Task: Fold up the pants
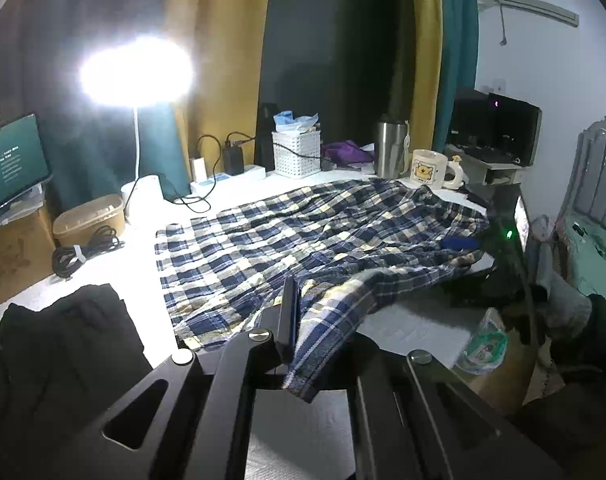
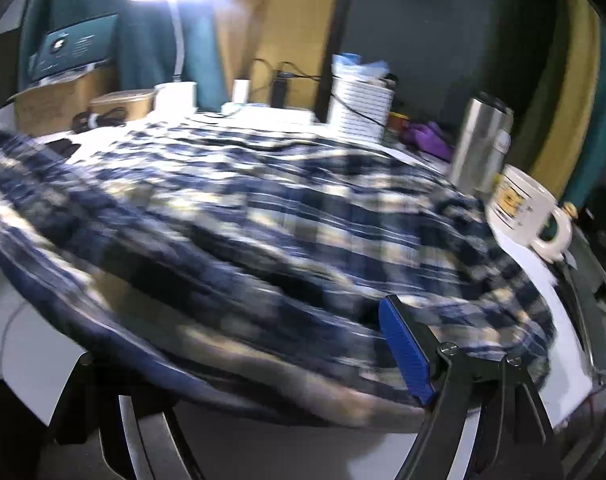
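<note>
Blue, white and yellow plaid pants (image 1: 303, 236) lie spread across the white table (image 1: 415, 328). My left gripper (image 1: 299, 328) is shut on a leg hem of the pants, lifted off the table's near edge. In the right wrist view the pants (image 2: 263, 208) are blurred and drape over the gripper. My right gripper (image 2: 343, 344) shows one blue-padded finger (image 2: 405, 354) against the fabric near the waist end; the other finger is hidden under the cloth. The blue pad also shows in the left wrist view (image 1: 459, 243).
A cream mug (image 1: 431, 169), steel tumbler (image 1: 390, 149), white basket (image 1: 296, 153), chargers and cables (image 1: 233, 160) line the back. A bright lamp (image 1: 137, 72), brown box (image 1: 89, 216), coiled cable (image 1: 83, 250) and black garment (image 1: 63, 352) are left.
</note>
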Demonstrator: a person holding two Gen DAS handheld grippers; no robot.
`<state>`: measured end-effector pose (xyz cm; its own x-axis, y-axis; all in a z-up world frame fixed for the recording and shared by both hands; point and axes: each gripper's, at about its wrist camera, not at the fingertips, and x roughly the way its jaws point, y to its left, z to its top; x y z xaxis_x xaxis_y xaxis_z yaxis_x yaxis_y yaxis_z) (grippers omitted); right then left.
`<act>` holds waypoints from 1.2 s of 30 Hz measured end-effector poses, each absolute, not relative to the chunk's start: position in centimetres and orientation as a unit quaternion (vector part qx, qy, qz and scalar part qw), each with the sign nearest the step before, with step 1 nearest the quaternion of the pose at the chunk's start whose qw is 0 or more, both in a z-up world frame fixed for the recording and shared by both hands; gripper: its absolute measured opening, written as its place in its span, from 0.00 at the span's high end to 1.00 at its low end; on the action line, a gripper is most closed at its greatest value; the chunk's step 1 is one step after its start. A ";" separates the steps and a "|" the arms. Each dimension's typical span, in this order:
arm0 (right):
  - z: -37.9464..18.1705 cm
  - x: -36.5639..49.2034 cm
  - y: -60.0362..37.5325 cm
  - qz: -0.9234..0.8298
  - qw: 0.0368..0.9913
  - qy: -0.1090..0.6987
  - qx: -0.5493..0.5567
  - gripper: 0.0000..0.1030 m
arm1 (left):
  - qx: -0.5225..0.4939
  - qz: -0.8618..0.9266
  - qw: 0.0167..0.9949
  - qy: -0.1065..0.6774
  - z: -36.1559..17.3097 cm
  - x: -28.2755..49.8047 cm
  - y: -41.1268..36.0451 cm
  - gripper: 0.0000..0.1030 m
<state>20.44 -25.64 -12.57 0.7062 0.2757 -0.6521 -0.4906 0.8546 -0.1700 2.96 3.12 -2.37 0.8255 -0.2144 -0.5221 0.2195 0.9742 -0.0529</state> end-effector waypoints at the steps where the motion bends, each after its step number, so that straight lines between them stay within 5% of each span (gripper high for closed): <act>1: -12.6 20.6 -26.2 0.205 0.909 0.321 -0.167 0.21 | 0.002 -0.113 0.955 0.276 -2.5 3.1 3.2 0.98; 32: -13.2 24.8 -34.2 0.135 0.929 0.328 -0.110 0.21 | 0.025 -0.089 0.942 0.322 -5.4 5.2 3.8 0.98; 33: -13.2 24.8 -34.3 0.133 0.929 0.327 -0.105 0.22 | 0.024 -0.089 0.942 0.323 -5.3 5.3 3.8 0.98; 36: -13.1 24.7 -35.1 0.117 0.933 0.334 -0.073 0.59 | 0.022 -0.092 0.942 0.322 -5.3 5.3 3.8 0.98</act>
<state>24.69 -35.09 -13.06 0.7501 0.1698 -0.6392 -0.2667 0.9621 -0.0574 5.28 3.82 -5.29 0.7763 -0.1587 -0.6101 0.1869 0.9822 -0.0177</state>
